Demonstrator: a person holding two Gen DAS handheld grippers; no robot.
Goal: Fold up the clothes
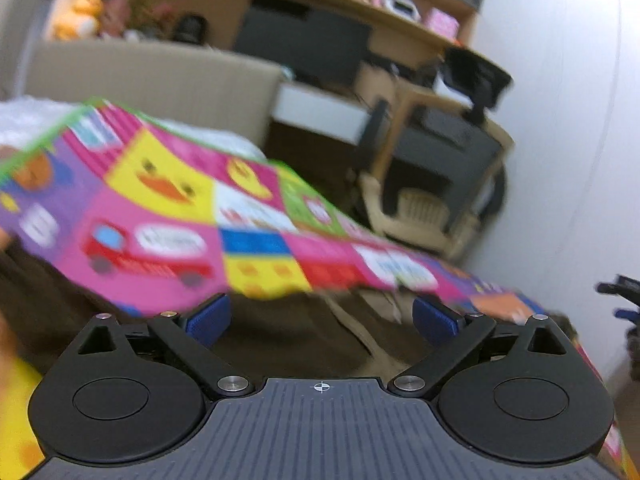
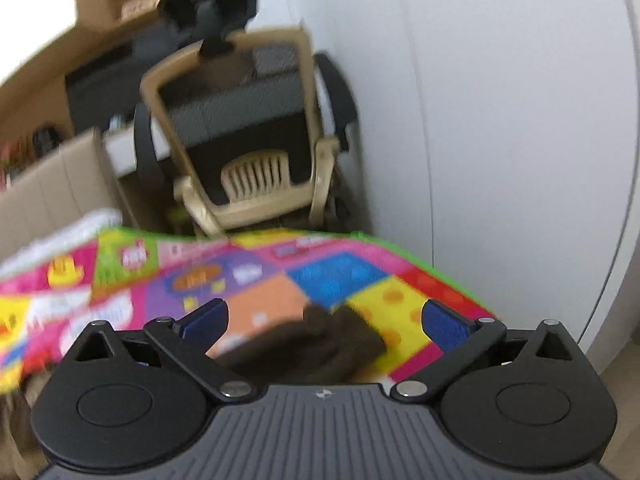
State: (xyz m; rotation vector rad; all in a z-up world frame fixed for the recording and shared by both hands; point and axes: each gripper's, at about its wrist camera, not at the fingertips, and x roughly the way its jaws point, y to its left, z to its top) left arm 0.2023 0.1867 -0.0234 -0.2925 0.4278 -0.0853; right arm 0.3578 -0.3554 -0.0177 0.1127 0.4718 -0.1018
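Bright patchwork play mat (image 1: 168,216), beige office chair (image 2: 256,128) beyond, wooden shelves (image 1: 400,12), plush toys (image 1: 82,14).

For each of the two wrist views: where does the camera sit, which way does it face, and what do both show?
Left wrist: behind the open left gripper, facing the brown garment, colourful mat and desk.
Right wrist: behind the open right gripper, facing a brown garment end, office chair and wall.
Shared: mat, garment, chair.

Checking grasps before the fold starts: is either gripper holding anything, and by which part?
Nothing held. The left gripper and right gripper are both open above the brown garment.
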